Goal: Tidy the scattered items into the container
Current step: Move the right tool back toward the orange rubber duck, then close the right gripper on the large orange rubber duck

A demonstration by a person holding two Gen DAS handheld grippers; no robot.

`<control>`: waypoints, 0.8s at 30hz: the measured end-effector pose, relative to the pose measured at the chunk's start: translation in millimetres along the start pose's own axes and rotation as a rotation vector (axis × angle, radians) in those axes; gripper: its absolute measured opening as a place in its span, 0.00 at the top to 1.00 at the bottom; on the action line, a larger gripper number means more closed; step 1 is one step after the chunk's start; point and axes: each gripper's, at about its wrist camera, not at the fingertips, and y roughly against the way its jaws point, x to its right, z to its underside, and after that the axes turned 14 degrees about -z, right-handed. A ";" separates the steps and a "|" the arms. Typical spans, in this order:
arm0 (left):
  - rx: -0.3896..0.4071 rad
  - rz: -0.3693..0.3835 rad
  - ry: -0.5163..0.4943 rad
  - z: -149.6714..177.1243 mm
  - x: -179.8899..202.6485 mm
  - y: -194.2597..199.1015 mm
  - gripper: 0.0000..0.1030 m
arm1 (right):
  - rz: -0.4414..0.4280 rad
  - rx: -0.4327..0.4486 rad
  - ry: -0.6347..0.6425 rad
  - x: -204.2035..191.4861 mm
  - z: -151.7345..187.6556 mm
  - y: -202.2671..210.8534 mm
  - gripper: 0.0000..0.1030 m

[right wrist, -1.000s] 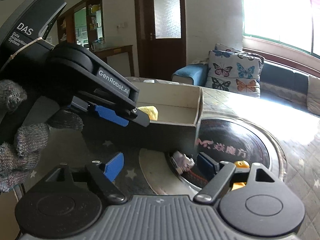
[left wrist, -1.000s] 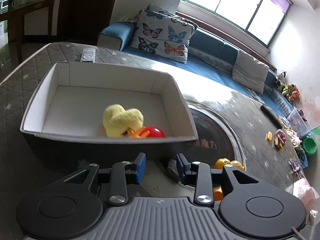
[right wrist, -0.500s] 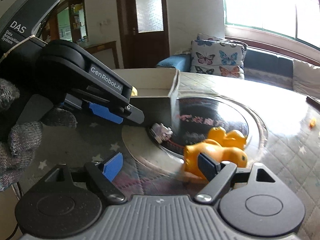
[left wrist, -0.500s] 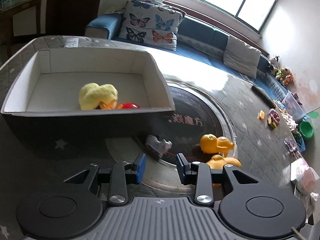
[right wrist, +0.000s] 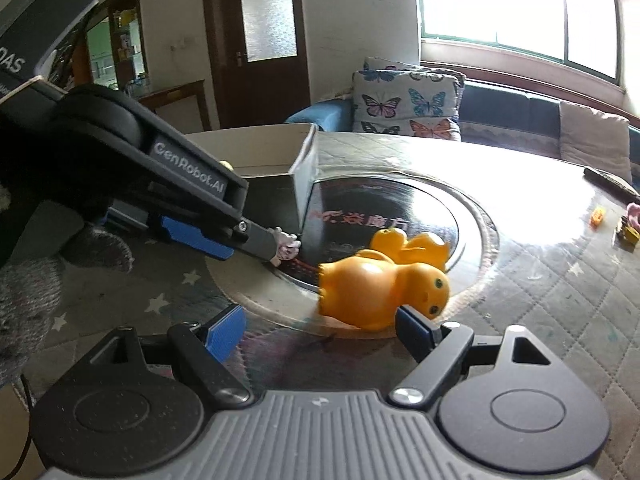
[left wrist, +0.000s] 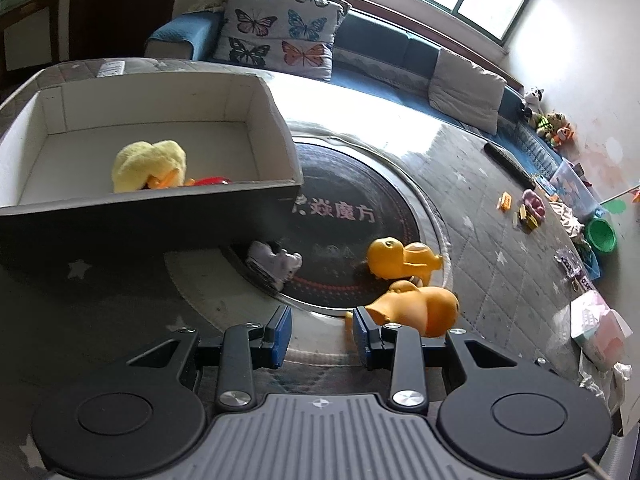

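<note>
1. Step in hand, as I judge it — the reach for the next toy. The right gripper (right wrist: pixel 320 330) stands wide and empty, the near orange duck (right wrist: pixel 380 292) lying just ahead of its pads.
2. The left gripper (left wrist: pixel 322 332) is half-spread, empty, near the small white toy (left wrist: pixel 276 262).
3. The box (left wrist: pixel 256 100) — holding a yellow plush (left wrist: pixel 148 164) — sits just beyond.
4. Next: straddle the duck, then close.

Two ducks (left wrist: pixel 404 260) lie right of the box (left wrist: pixel 160 216).
</note>
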 end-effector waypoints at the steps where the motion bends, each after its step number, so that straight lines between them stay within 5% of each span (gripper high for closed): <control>1: -0.003 0.002 -0.002 0.4 1.7 -1.0 0.65 | 0.004 0.000 -0.003 2.4 0.2 0.2 0.18; 12: -0.018 0.012 -0.027 -2.0 14.6 -8.2 0.65 | 0.037 -0.014 -0.022 37.1 -2.7 -8.2 0.18; 15: -0.029 0.016 -0.038 -1.9 18.6 -12.0 0.65 | 0.023 -0.025 -0.012 44.9 -4.3 -13.1 0.10; 24: -0.046 0.020 -0.048 -3.6 22.7 -20.1 0.65 | -0.062 -0.046 0.002 60.9 -4.0 -25.9 0.10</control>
